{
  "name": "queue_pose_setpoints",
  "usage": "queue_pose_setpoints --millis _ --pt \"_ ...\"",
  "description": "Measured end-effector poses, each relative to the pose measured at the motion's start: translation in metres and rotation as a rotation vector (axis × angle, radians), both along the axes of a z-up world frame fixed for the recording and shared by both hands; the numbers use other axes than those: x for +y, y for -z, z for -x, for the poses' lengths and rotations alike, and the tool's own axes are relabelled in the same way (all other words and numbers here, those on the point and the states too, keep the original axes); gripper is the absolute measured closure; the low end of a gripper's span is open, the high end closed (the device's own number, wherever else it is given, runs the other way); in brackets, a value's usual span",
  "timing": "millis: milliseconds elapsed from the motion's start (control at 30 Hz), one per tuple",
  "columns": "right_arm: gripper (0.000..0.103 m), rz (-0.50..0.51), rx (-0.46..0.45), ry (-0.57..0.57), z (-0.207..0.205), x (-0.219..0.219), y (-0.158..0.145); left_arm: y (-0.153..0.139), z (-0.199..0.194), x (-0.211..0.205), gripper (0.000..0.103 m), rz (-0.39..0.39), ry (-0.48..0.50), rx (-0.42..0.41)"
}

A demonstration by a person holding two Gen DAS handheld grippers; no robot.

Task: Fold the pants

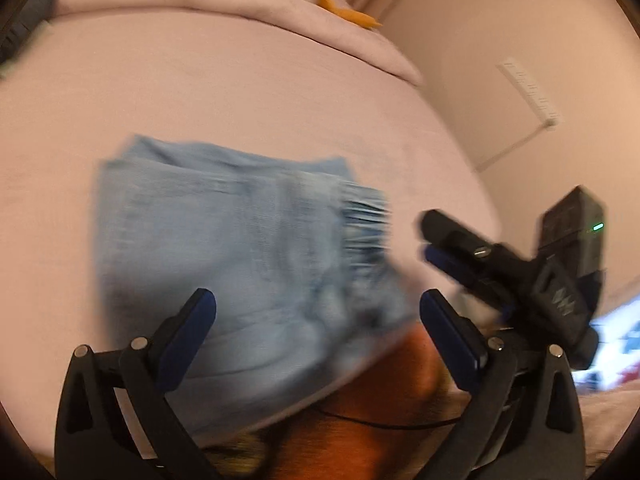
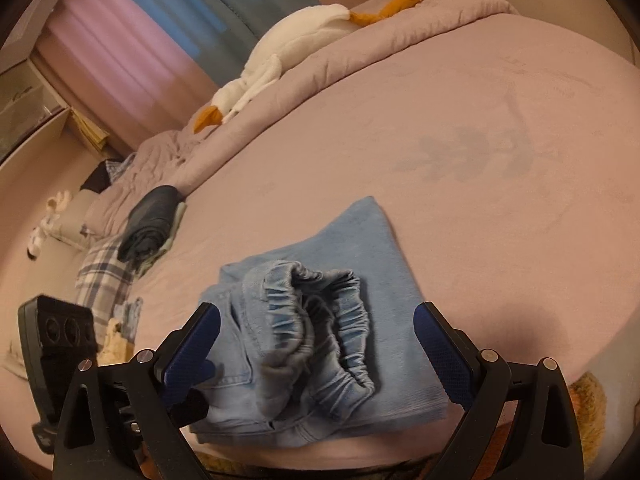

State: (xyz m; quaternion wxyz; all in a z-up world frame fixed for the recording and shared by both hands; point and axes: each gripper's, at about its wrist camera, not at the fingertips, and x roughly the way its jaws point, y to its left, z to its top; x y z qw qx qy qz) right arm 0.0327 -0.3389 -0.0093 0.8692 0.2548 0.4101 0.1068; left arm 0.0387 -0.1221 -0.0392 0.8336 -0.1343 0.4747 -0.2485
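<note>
Light blue denim pants (image 2: 332,320) lie folded in a compact stack near the front edge of the pink bed (image 2: 480,140), the elastic waistband bunched on top. In the left wrist view the pants (image 1: 240,260) are blurred by motion. My left gripper (image 1: 318,312) is open and empty, held just above the near side of the stack. My right gripper (image 2: 316,328) is open and empty, its fingers either side of the waistband without touching. The right gripper also shows in the left wrist view (image 1: 428,236), off the right of the pants, where its jaws look close together.
A white goose plush (image 2: 288,52) lies on the rolled duvet at the back. A dark folded garment (image 2: 150,220) and plaid cloth (image 2: 104,272) sit at the bed's left. A power strip (image 1: 528,92) lies on the floor right of the bed.
</note>
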Motion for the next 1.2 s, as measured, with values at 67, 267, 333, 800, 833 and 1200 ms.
queue_pose_setpoints --millis 67,267,333,800,833,1200 --pt "0.001 0.009 0.008 -0.005 -0.004 0.005 0.003 0.000 0.004 0.011 0.001 -0.084 -0.060 -0.027" --pt "0.001 0.028 0.091 -0.075 -0.032 0.030 0.030 0.006 0.006 0.044 0.001 -0.124 -0.188 0.000" --pt "0.006 0.056 0.126 -0.094 -0.041 0.040 0.040 0.006 0.008 0.051 0.001 -0.133 -0.220 0.001" --pt "0.064 0.152 -0.068 0.017 -0.028 0.022 -0.016 -0.001 0.015 0.078 0.002 -0.095 -0.288 -0.025" --pt "0.064 0.155 -0.046 0.015 -0.029 0.019 -0.009 0.001 0.012 0.076 0.002 -0.094 -0.287 -0.022" --pt "0.060 0.169 0.051 -0.020 -0.039 0.010 0.036 0.052 0.001 0.061 0.056 -0.037 -0.198 0.110"
